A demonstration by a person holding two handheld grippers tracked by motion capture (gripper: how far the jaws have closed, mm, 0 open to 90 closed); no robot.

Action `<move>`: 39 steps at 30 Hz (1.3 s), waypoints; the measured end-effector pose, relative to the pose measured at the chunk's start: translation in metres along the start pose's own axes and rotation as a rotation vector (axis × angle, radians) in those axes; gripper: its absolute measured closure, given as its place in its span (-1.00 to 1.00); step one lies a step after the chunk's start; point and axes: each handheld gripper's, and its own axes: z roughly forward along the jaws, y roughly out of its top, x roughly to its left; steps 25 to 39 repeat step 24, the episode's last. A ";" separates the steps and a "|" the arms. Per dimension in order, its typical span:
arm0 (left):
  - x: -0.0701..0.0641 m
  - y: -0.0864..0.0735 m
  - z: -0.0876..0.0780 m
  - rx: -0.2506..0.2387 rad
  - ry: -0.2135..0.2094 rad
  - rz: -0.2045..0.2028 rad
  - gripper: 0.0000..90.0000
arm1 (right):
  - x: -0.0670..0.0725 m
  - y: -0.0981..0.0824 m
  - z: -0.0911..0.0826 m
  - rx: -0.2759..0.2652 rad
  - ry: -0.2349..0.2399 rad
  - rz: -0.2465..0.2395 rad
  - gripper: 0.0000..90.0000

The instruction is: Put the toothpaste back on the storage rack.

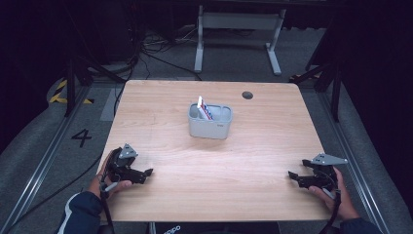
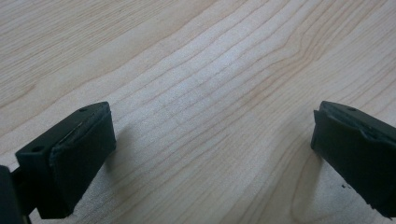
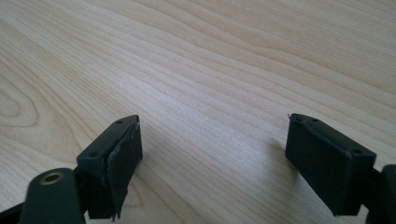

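Both claws gape empty, left claw [image 1: 146, 173], right claw [image 1: 293, 176]; box [image 1: 205, 107] half sunk in grey bin [image 1: 210, 127]

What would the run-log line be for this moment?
left gripper: open, empty, resting on table | right gripper: open, empty, resting on table | grey bin: mid-table, untouched, white packet upright inside

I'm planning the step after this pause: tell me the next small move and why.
Probably carry the right claw forward and inward toward the grey bin. Both claws rest open at the near edge of the wooden table, the left claw included, with only bare wood between their jaws. The bin, mid-table, holds a white packet leaning in its left compartment, well out of their grasp.
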 end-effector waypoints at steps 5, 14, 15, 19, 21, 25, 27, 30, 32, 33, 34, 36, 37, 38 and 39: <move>0.000 0.000 0.000 0.000 0.000 -0.002 -1.00 | 0.000 0.000 0.000 0.000 -0.003 0.006 -0.60; 0.000 0.000 0.000 -0.001 0.000 -0.005 -1.00 | 0.000 0.000 0.000 0.000 -0.003 0.009 -0.60; 0.000 0.000 0.000 -0.001 0.000 -0.005 -1.00 | 0.000 0.000 0.000 0.000 -0.003 0.009 -0.60; 0.000 0.000 0.000 -0.001 0.000 -0.005 -1.00 | 0.000 0.000 0.000 0.000 -0.003 0.009 -0.60; 0.000 0.000 0.000 -0.001 0.000 -0.005 -1.00 | 0.000 0.000 0.000 0.000 -0.003 0.009 -0.60; 0.000 0.000 0.000 -0.001 0.000 -0.005 -1.00 | 0.000 0.000 0.000 0.000 -0.003 0.009 -0.60; 0.000 0.000 0.000 -0.001 0.000 -0.005 -1.00 | 0.000 0.000 0.000 0.000 -0.003 0.009 -0.60; 0.000 0.000 0.000 -0.001 0.000 -0.005 -1.00 | 0.000 0.000 0.000 0.000 -0.003 0.009 -0.60; 0.000 0.000 0.000 -0.001 0.000 -0.005 -1.00 | 0.000 0.000 0.000 0.000 -0.003 0.009 -0.60; 0.000 0.000 0.000 -0.001 0.000 -0.005 -1.00 | 0.000 0.000 0.000 0.000 -0.003 0.009 -0.60; 0.000 0.000 0.000 -0.001 0.000 -0.005 -1.00 | 0.000 0.000 0.000 0.000 -0.003 0.009 -0.60; 0.000 0.000 0.000 -0.001 0.000 -0.005 -1.00 | 0.000 0.000 0.000 0.000 -0.003 0.009 -0.60; 0.000 0.000 0.000 -0.001 0.000 -0.005 -1.00 | 0.000 0.000 0.000 0.000 -0.003 0.009 -0.60; 0.000 0.000 0.000 -0.001 0.000 -0.005 -1.00 | 0.000 0.000 0.000 0.000 -0.003 0.009 -0.60; 0.000 0.000 0.000 -0.001 0.000 -0.005 -1.00 | 0.000 0.000 0.000 0.000 -0.003 0.009 -0.60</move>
